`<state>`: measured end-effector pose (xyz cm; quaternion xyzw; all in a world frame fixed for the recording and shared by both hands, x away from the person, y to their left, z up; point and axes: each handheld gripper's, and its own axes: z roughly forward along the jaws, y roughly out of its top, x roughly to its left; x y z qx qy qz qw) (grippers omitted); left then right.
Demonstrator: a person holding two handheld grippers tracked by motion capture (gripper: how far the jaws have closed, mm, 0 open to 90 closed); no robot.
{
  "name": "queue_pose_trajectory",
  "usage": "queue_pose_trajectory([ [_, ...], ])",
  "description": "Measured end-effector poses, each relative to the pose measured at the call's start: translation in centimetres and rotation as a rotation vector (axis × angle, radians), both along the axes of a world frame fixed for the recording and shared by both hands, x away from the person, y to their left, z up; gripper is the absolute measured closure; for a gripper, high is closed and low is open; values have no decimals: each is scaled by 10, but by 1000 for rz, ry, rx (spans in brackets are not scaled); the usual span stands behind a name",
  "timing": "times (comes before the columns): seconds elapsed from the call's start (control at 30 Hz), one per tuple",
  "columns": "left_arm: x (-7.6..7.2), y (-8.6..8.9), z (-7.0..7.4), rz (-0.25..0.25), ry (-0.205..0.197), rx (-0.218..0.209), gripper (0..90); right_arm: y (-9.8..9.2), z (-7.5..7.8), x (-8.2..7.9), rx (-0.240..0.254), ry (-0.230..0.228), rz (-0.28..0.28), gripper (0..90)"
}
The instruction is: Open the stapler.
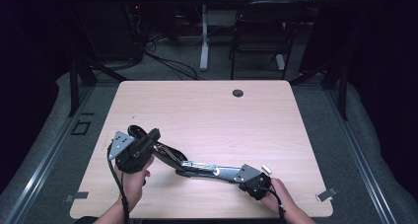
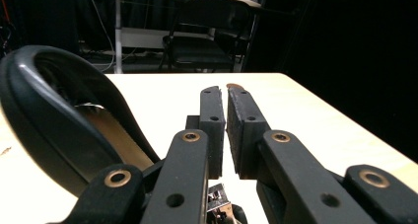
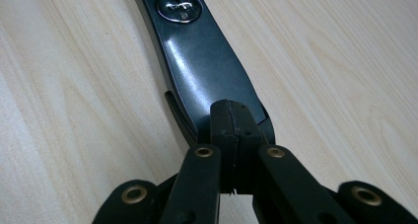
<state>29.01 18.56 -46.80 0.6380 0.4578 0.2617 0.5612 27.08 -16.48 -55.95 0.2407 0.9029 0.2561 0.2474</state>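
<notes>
Now, left gripper (image 1: pixel 148 141): we see it at the front left of the table, its jaws pressed nearly together with only a thin slit between the pads and nothing in that slit; in the left gripper view they point toward the far edge, level over the wood.
Left hand (image 1: pixel 134 177): our forearm comes in from the bottom edge, the hand wrapped around the gripper's body from below, the grey plate (image 1: pixel 120 142) on top and the cable hanging down beside the wrist.
Right gripper (image 1: pixel 252 180): its jaws are closed flat against each other, and in the right gripper view (image 3: pixel 230 135) their tips lie on the near end of the black handle; whether they pinch it we cannot tell.
Right hand (image 1: pixel 272 193): it sits near the front right corner, the forearm entering from the bottom, the gripper aimed left across the table toward our other hand.
Tool (image 1: pixel 197 167): a long black and metal hand tool lies flat on the table between the two grippers, running from the left gripper down to the right one.
Looped handle (image 2: pixel 59 115): a curved black loop with a brass-coloured inner face rises just beside the left jaw.
Rivet (image 3: pixel 179 6): a shiny metal joint sits farther up the handle.
Table (image 1: pixel 207 110): pale wood, with a dark round hole (image 1: pixel 238 93) near the far edge.
Small white piece (image 1: pixel 266 168): it lies just beside the right gripper.
</notes>
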Motion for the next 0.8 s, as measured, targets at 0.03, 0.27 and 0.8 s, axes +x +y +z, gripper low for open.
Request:
queue_pose_trajectory([
  [0.03, 0, -1, 0, -6, -2, 11, 851, 0, 0, 0, 0, 1, 0, 900],
  [0.27, 2, -8, 1, -76, 22, 54, 785, 0, 1, 2, 2, 13, 5, 900],
  [0.8, -1, -40, 1, -392, 124, 285, 322, -18, 27, 13, 65, 0, -59, 574],
])
